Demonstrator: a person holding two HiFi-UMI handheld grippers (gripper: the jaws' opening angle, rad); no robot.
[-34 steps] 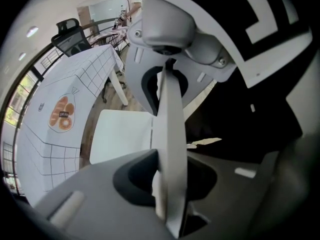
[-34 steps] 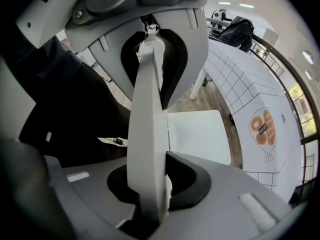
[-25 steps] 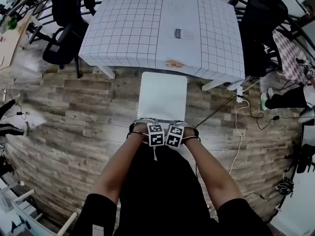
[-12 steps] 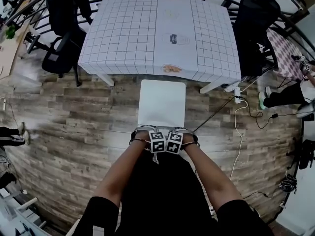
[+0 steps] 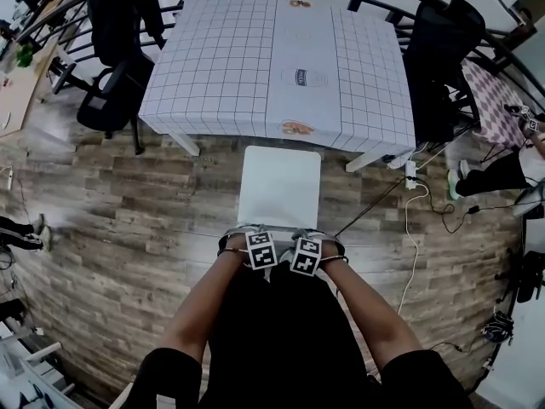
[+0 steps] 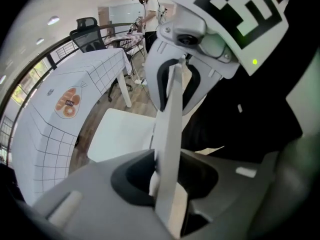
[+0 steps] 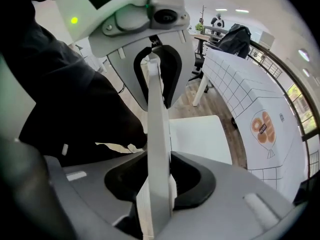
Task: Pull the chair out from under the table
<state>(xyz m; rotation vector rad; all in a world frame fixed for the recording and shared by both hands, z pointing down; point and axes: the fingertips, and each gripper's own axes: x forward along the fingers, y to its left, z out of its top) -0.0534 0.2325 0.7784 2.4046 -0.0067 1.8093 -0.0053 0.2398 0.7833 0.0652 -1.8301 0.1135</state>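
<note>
Out comes the chair (image 5: 279,186), seat clear at 6 o'clock of the surface (image 5: 221,66). Left hand-held gripper (image 5: 258,247) and right hand-held gripper (image 5: 306,254) have just been opening, jaws loose astride the backrest (image 6: 170,134). That's a release, I'd judge, pull done.
</note>
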